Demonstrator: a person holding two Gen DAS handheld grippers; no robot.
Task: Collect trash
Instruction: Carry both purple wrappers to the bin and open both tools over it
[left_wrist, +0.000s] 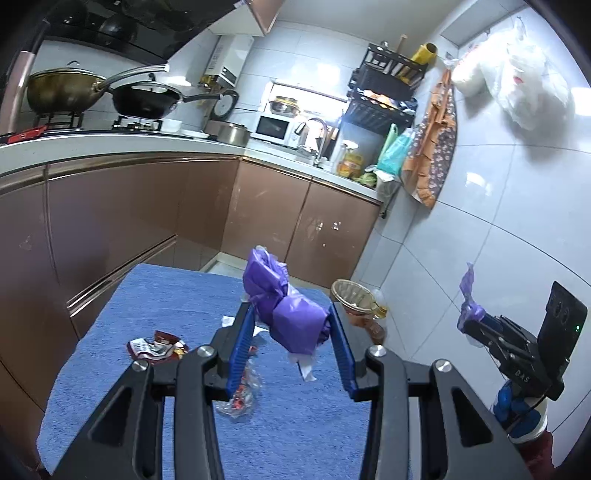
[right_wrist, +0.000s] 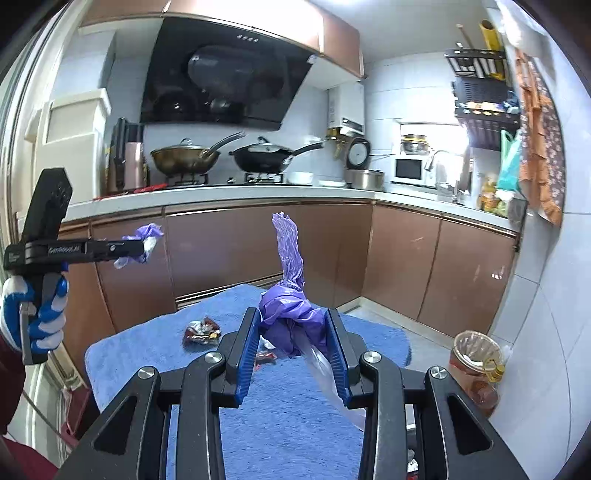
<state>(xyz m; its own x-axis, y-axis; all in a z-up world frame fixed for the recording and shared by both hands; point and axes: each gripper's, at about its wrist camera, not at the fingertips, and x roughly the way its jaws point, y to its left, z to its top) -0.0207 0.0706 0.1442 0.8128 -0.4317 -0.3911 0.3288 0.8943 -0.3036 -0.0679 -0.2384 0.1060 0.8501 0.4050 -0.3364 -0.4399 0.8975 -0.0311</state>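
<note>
My left gripper (left_wrist: 291, 321) is shut on a crumpled purple plastic bag (left_wrist: 286, 308) with white paper hanging below it, held above the blue mat (left_wrist: 147, 295). My right gripper (right_wrist: 291, 328) is shut on another piece of purple bag (right_wrist: 290, 295) with clear plastic trailing from it. Each gripper shows in the other's view, the right one (left_wrist: 471, 325) at the right and the left one (right_wrist: 142, 249) at the left. A red wrapper (left_wrist: 155, 349) and a clear wrapper (left_wrist: 242, 400) lie on the mat.
A bin lined with a clear bag (right_wrist: 476, 365) stands on the floor at the right by the tiled wall, also in the left wrist view (left_wrist: 356, 302). Brown cabinets (left_wrist: 147, 221) and a counter with pans lie beyond the mat.
</note>
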